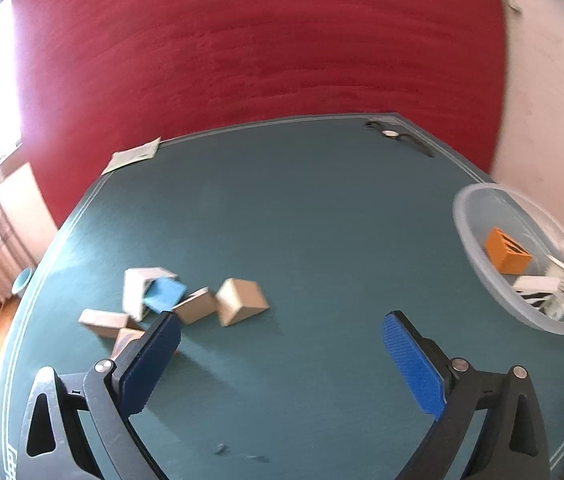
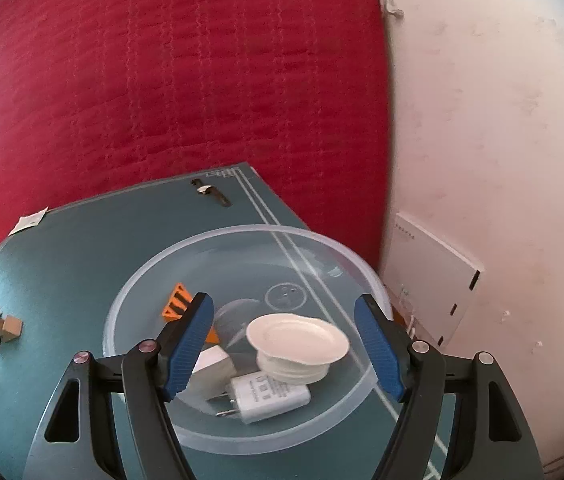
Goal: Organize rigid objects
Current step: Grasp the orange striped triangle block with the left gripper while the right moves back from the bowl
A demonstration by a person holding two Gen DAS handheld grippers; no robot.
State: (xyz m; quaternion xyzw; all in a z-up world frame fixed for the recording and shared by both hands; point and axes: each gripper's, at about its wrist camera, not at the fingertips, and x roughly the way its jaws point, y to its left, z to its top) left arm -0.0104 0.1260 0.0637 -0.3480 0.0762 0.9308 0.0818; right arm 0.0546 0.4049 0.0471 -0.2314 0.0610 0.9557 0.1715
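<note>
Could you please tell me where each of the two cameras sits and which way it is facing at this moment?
Left wrist: sits on the left gripper, looking down over the green table at the wooden blocks; its open blue-padded fingers show.
Right wrist: sits on the right gripper, above the clear bowl holding a charger; its open fingers show.
Shared: the table, the bowl, the wristwatch and the red wall.

Print on the white charger (image 2: 269, 398) is too small to read
</note>
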